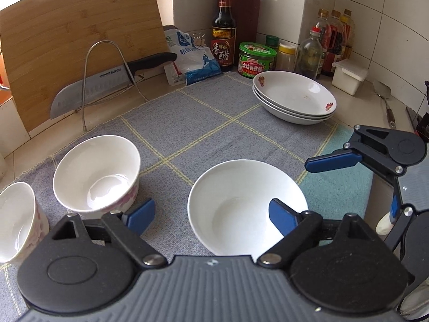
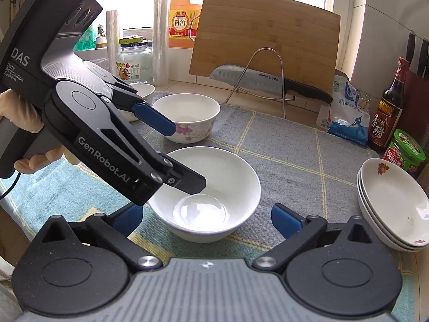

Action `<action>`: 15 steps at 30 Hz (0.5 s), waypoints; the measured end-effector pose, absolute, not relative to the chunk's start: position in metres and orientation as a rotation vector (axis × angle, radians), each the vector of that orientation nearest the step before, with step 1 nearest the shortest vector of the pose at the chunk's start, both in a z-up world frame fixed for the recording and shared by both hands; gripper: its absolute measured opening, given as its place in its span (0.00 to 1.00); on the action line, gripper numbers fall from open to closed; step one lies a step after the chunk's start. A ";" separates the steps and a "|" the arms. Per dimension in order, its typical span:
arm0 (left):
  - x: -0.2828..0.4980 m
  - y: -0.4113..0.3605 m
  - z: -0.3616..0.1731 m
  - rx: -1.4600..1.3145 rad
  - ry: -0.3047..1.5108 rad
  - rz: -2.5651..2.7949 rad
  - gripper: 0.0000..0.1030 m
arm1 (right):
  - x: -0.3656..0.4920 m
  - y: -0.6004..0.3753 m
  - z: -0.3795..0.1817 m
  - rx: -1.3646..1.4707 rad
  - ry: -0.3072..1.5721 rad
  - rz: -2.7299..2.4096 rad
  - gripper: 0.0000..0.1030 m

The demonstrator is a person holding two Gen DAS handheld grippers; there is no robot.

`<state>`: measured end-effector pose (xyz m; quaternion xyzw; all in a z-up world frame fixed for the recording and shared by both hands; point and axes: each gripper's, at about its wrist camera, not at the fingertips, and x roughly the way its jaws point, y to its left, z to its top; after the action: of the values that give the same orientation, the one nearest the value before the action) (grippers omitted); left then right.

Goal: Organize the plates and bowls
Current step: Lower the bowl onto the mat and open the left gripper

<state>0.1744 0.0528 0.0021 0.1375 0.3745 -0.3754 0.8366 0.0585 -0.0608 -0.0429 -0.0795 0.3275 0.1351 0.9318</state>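
White ceramic: a plain bowl [image 2: 206, 196] stands upright on the grey checked cloth [image 1: 203, 123] near the front edge of the desk [image 1: 161, 86]. It is empty and no pad presses on it.

The left gripper [image 2: 185, 155] hangs over the bowl's left rim, jaws apart; one finger tip sits above the inside of the bowl and the other, blue-padded, points toward the floral bowl [image 2: 187, 118] behind it. In the left wrist view, one blue pad [image 1: 281, 216] overlaps the bowl's right rim; whether it touches cannot be told. The right gripper [image 2: 206, 217] sits on the near side of the plain bowl, jaws spread wide, with the bowl between the pads and clear of both.

The floral bowl stands upright just behind the plain one, on the same cloth. A third bowl [image 1: 16, 220], also floral, stands at the cloth's left edge, beside the second. Toward the right edge of the desk, three shallow plates [image 1: 295, 96] with red flower marks are stacked, well apart from the bowls.

At the back of the desk a bamboo board [image 1: 80, 40] leans against the wall, with a wire rack [image 1: 107, 80] and a knife [image 1: 107, 83] in front of it. A salt bag [image 1: 193, 59], a vinegar bottle [image 1: 224, 32] and a green-lidded jar [image 1: 256, 59] stand along the back edge. A gloved hand [image 2: 21, 123] grips the left gripper's handle.
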 end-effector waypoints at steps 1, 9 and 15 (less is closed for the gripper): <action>0.173 0.057 0.003 0.279 0.788 -0.779 0.91 | 0.059 -0.061 -0.042 -0.160 0.671 0.275 1.00; 0.169 0.089 -0.001 0.224 0.775 -0.602 0.95 | 0.062 -0.064 -0.031 -0.161 0.663 0.262 1.00; 0.173 0.107 -0.012 0.161 0.815 -0.532 0.98 | 0.066 -0.065 -0.025 -0.170 0.652 0.275 1.00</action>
<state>0.1728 0.1074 -0.0119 0.0773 0.3910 -0.2553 0.8809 0.0664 -0.0651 -0.0245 -0.0832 0.3189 0.1346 0.9345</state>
